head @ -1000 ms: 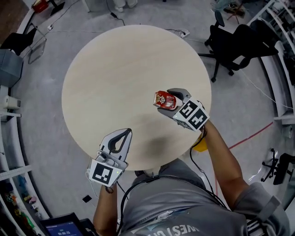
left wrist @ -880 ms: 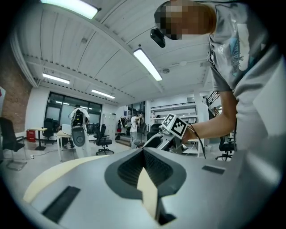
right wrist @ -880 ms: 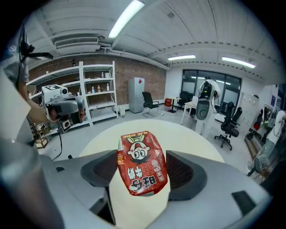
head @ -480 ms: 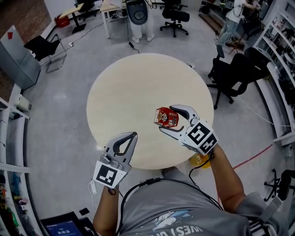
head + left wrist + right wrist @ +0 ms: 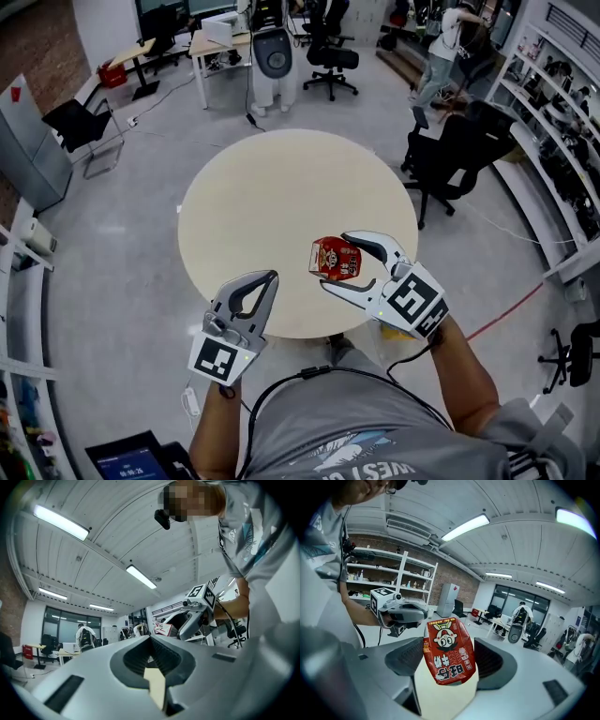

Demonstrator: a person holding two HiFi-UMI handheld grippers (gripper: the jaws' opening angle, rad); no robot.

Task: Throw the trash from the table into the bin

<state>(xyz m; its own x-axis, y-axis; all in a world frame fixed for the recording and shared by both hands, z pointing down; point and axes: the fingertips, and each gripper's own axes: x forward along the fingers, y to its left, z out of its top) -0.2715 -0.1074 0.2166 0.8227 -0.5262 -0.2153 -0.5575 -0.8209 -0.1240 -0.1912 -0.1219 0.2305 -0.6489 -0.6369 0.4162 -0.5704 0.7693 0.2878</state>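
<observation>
Two grippers hang over the near rim of the round, pale-topped bench (image 5: 272, 197), one in each of the person's hands. At the bench's 5 o'clock, the right gripper (image 5: 337, 263) is pinching a red snack packet (image 5: 333, 254), and its jaws are spread only as far as the packet is wide. The packet sits crosswise between the two ribbed pads, one side edge against each. In the right gripper view its printed front, a cartoon face above white characters, faces the camera. It leans slightly, its lower end swung toward 5 o'clock, and its upper edge reaches a little past the jaw tips. It is clear of the bench top, just inside the rim.

At the bench's 7 o'clock, the left gripper (image 5: 271, 277) has its jaws pressed together tip to tip. The packet lies at about 3 o'clock from it, well apart. In the left gripper view the packet and the right gripper show beyond the closed tips at about 1 o'clock.
</observation>
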